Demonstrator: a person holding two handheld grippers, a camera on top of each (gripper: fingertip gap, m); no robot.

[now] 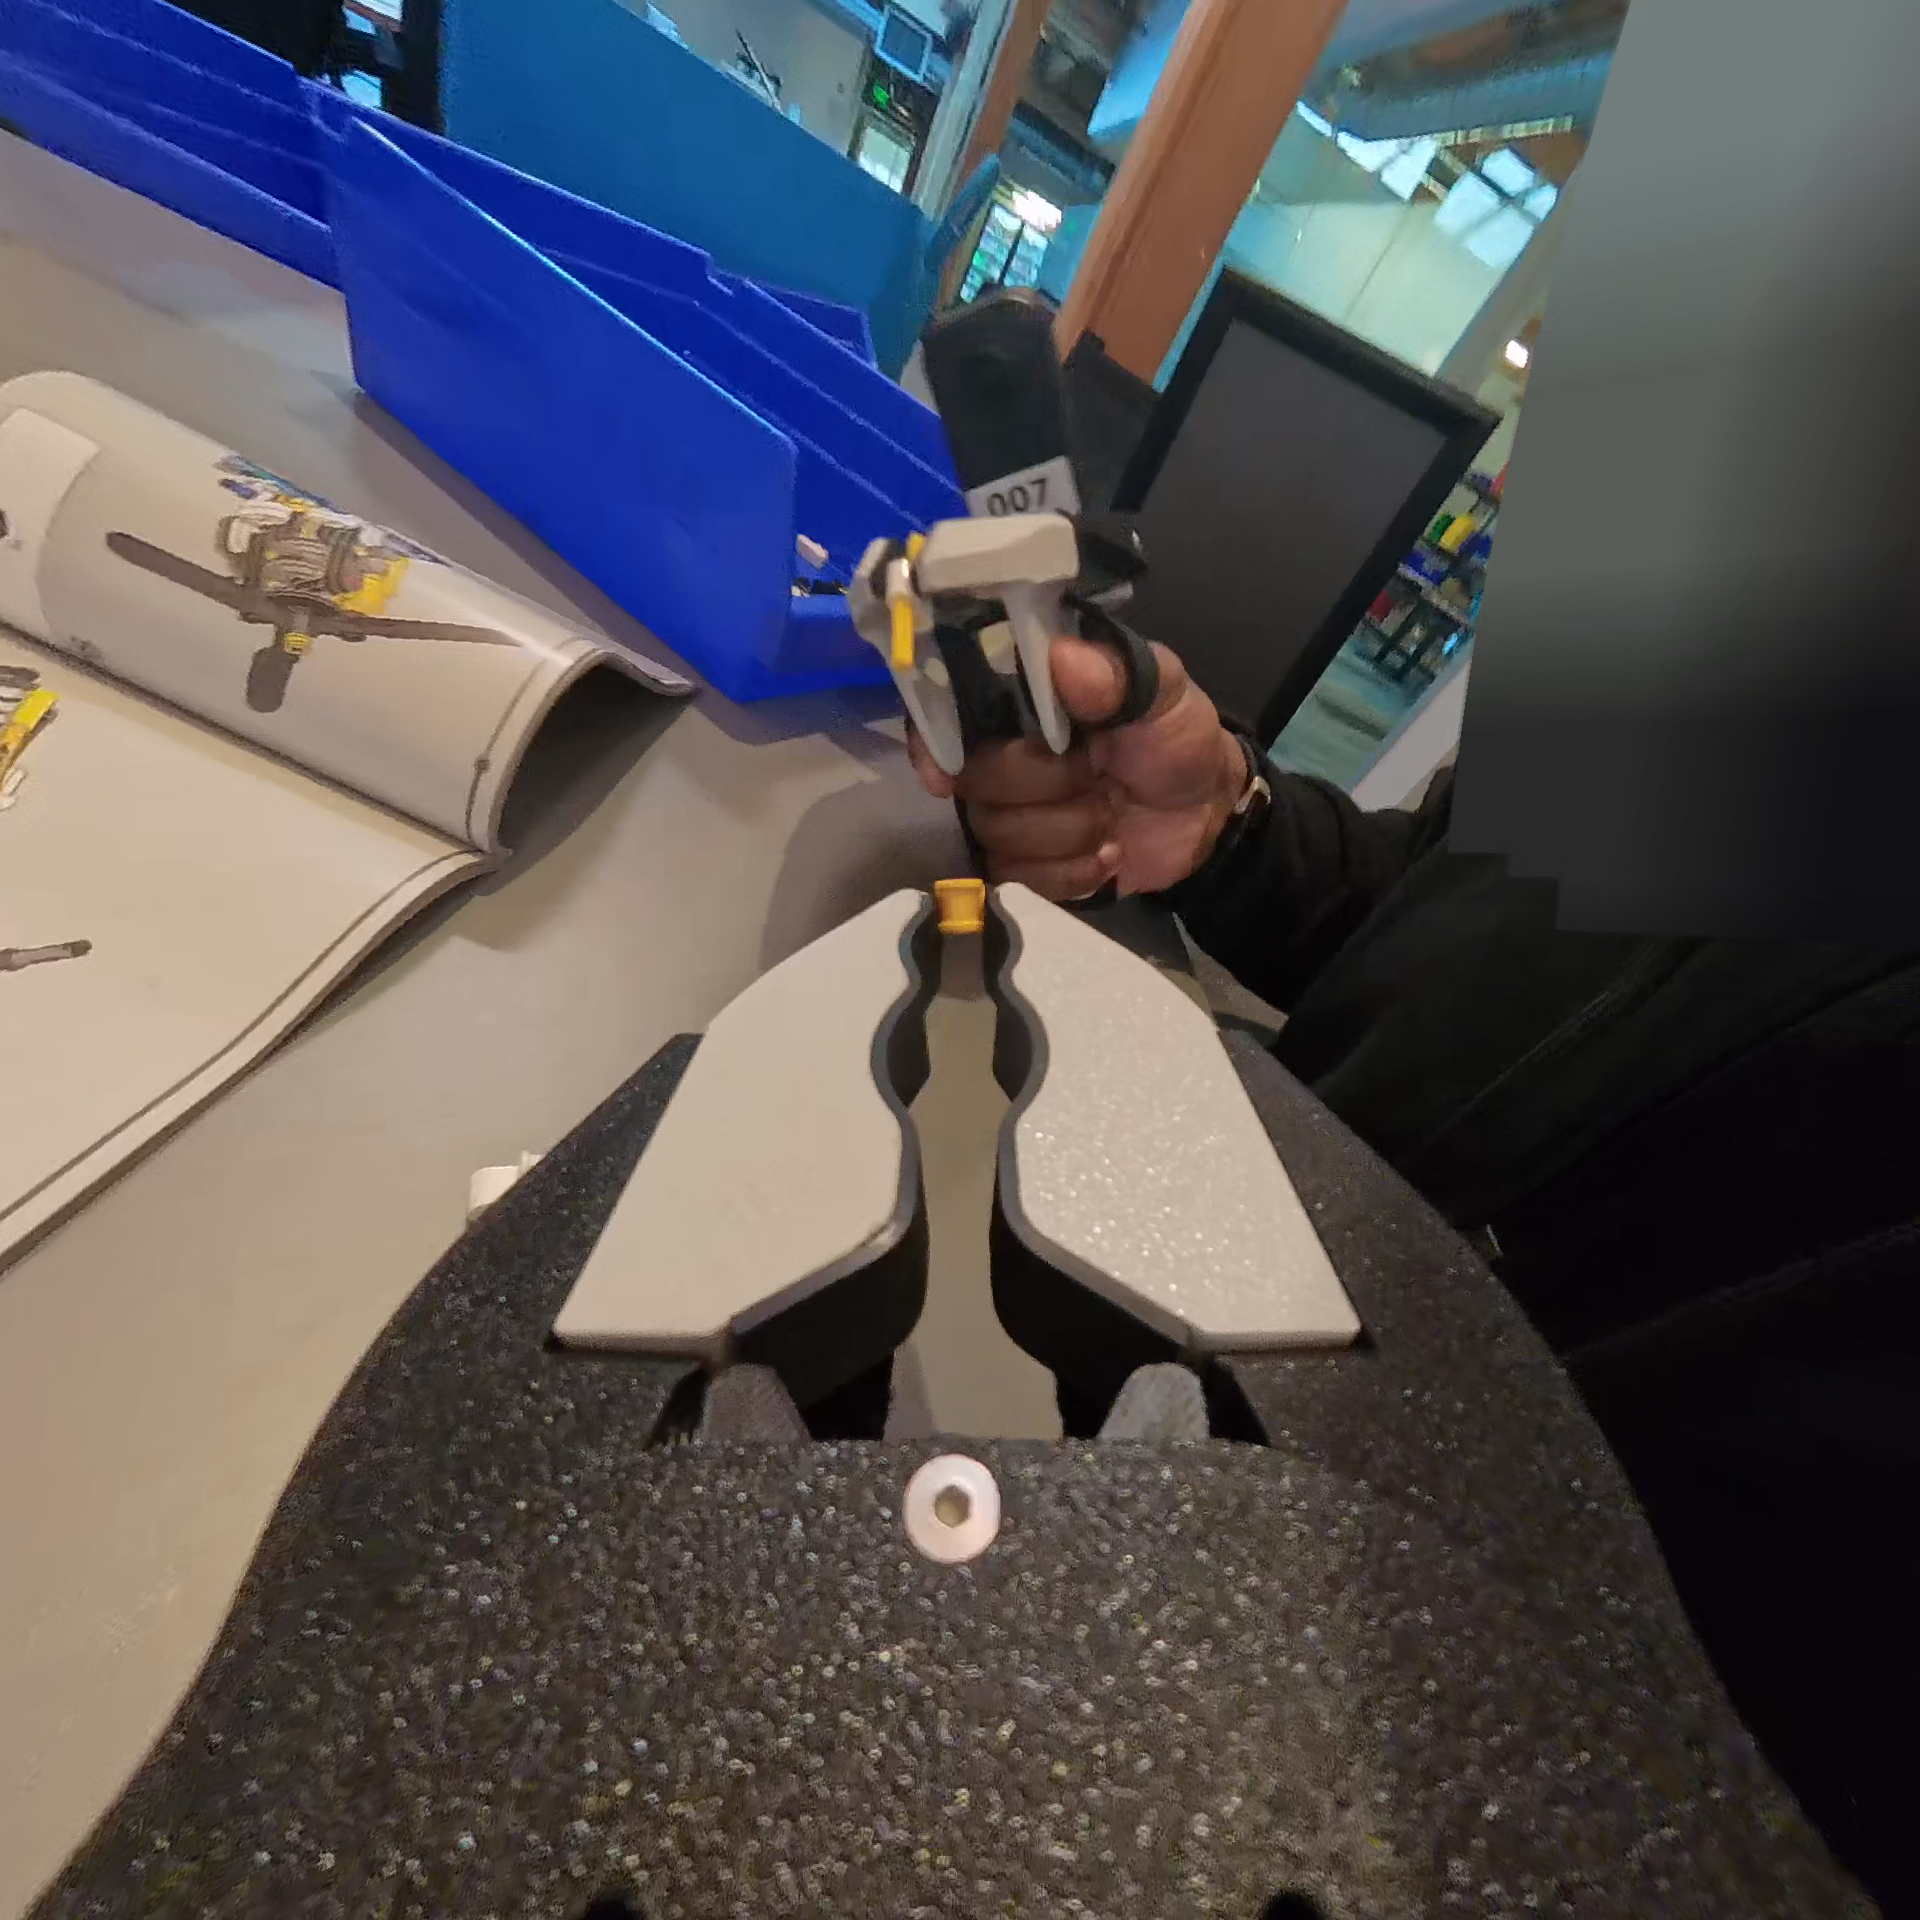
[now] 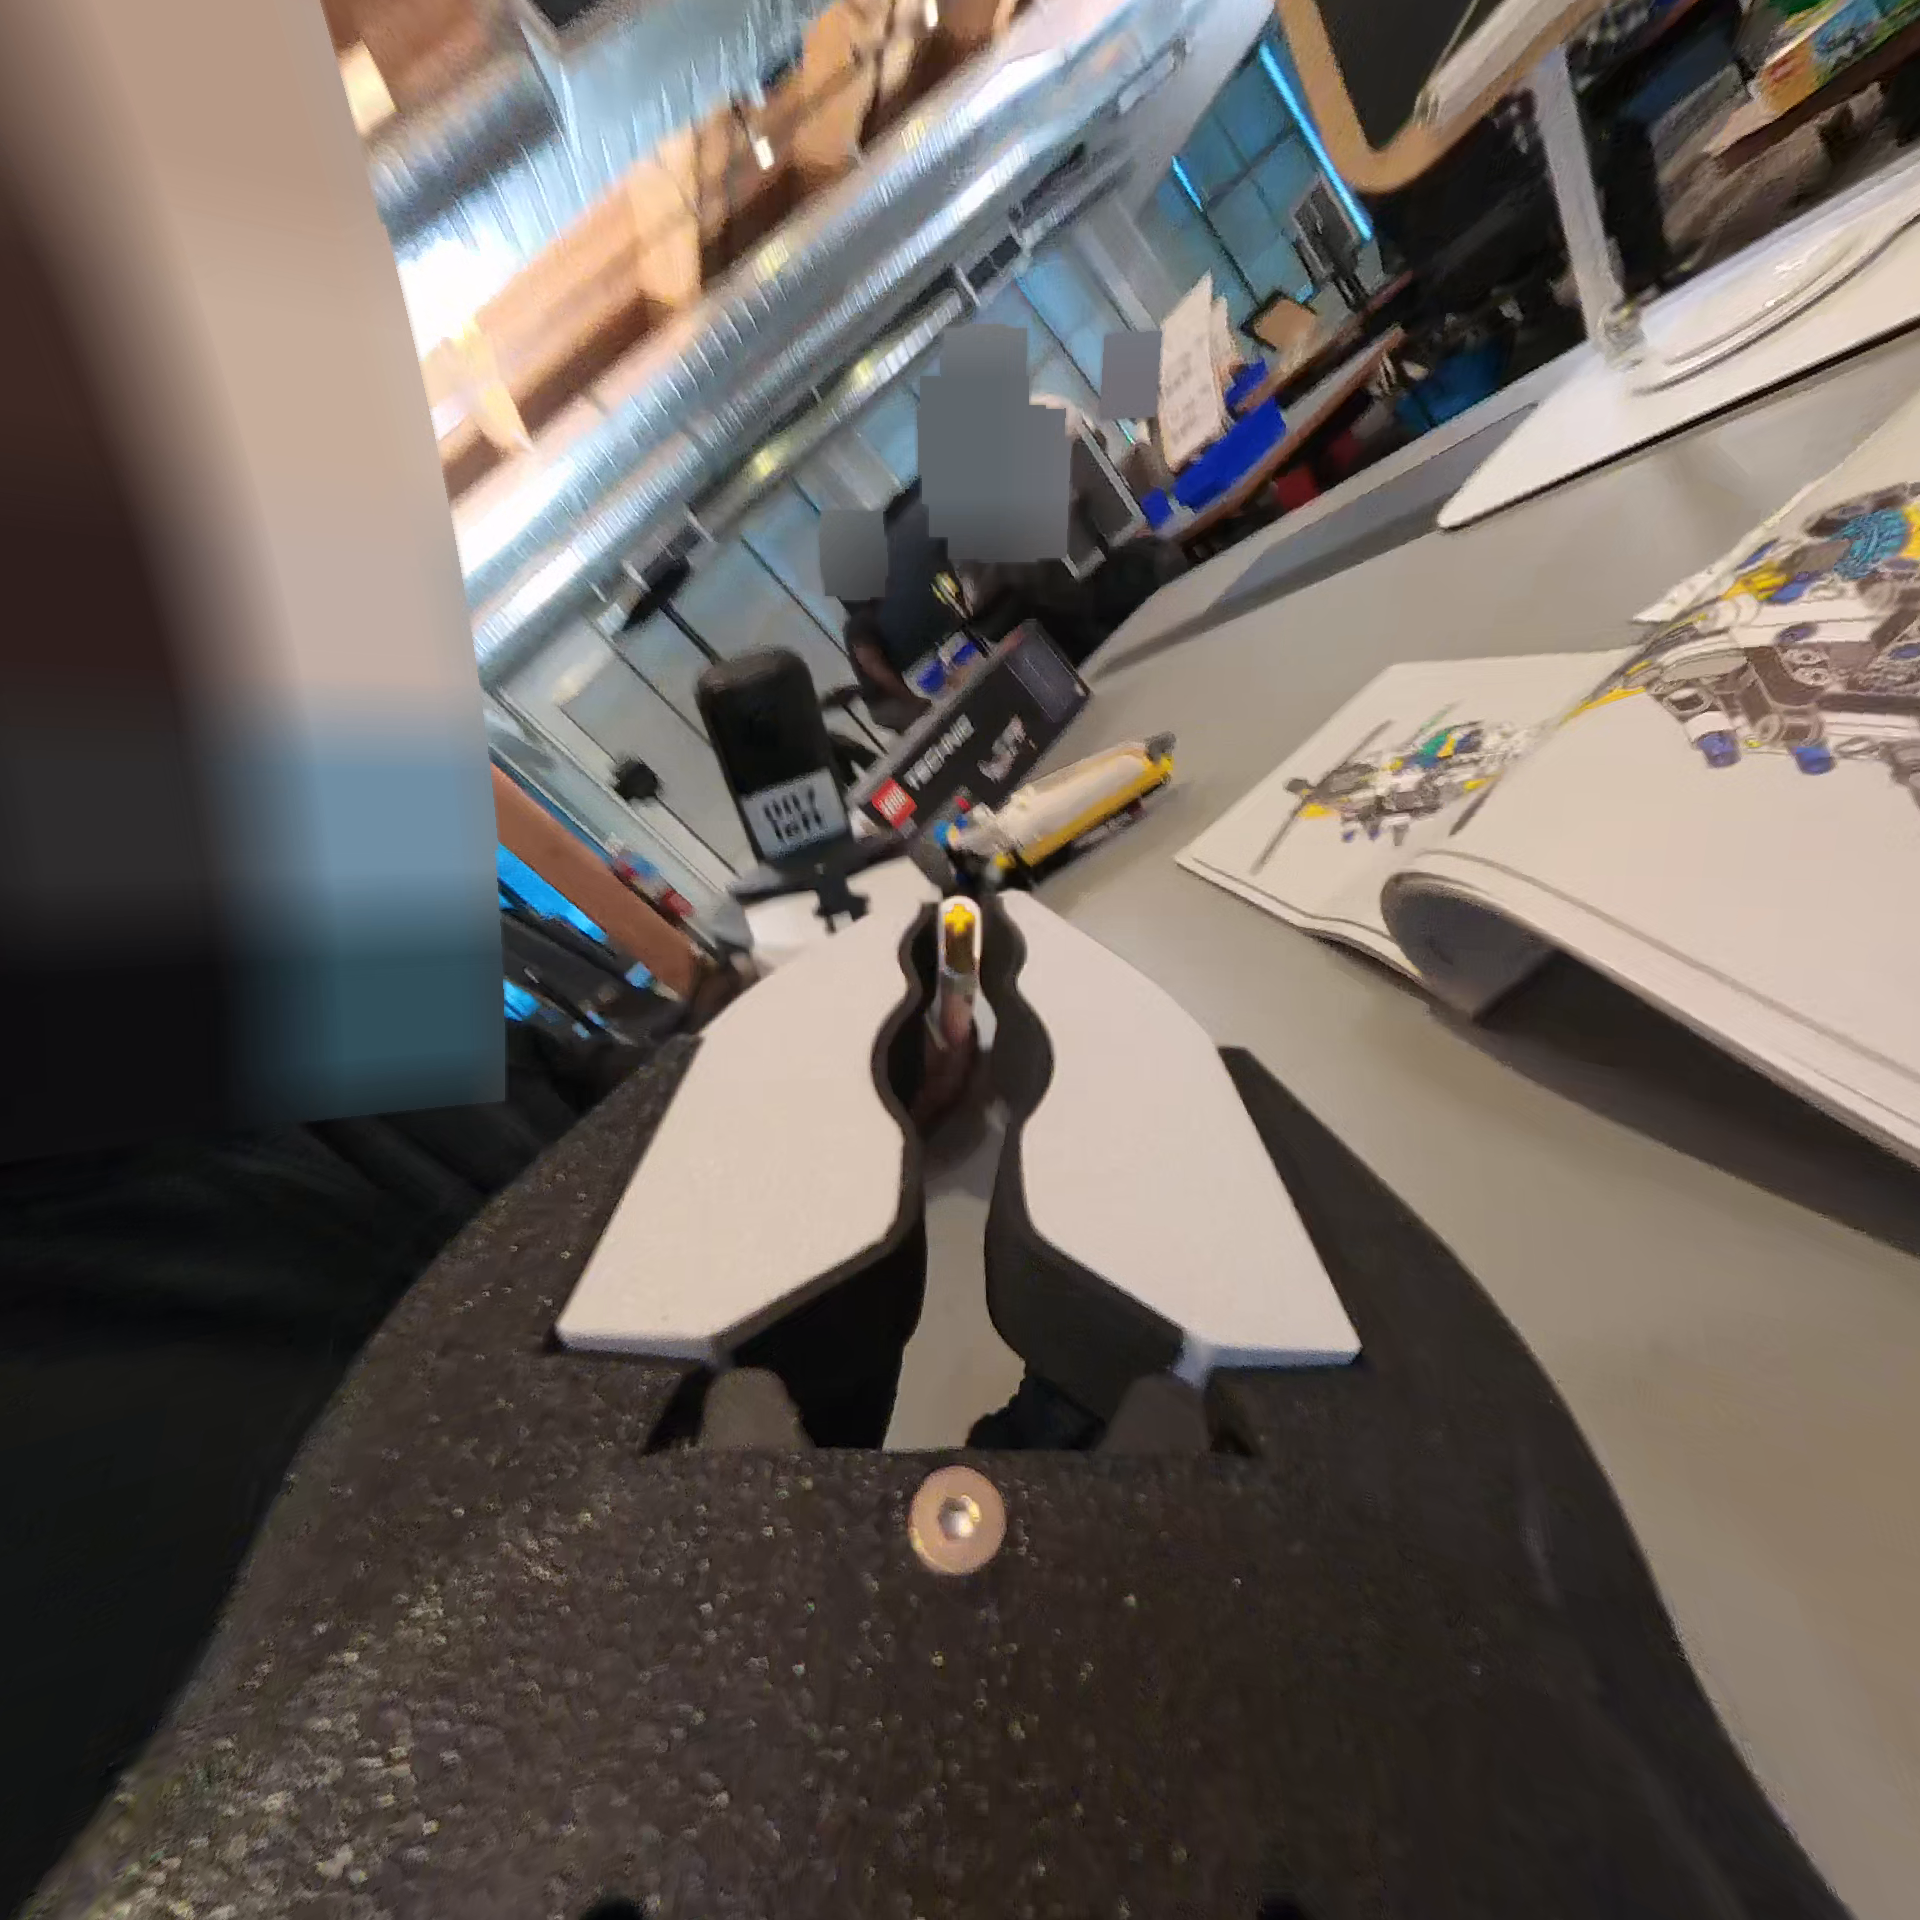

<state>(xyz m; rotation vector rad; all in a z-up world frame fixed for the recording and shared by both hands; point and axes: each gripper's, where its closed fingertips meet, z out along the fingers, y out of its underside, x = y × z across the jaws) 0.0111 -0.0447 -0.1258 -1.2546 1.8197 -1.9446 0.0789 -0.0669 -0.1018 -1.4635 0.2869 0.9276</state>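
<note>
Left wrist view: left gripper [image 1: 958, 909] jaws narrow, pinching a small yellow bush [image 1: 958, 906] at the tips above the tabletop [image 1: 260, 1351]; light, stiff, slippery, best held across its waist | right gripper [image 1: 951, 634] at 12 o'clock | Right wrist view: jaws narrow on a grey piece with yellow pin [image 2: 958, 951]; its lower end hidden, scene blurred.

booklet [image 1: 260, 727] on table [image 1: 644, 790] | bins [image 1: 582, 416] behind it (touching) | model [image 2: 1081, 795] beyond booklet

A white number tag [image 1: 1018, 497] on a black camera mount [image 1: 997, 395]; a black box [image 2: 977, 753] with lettering, probably too blurred to read.
</note>
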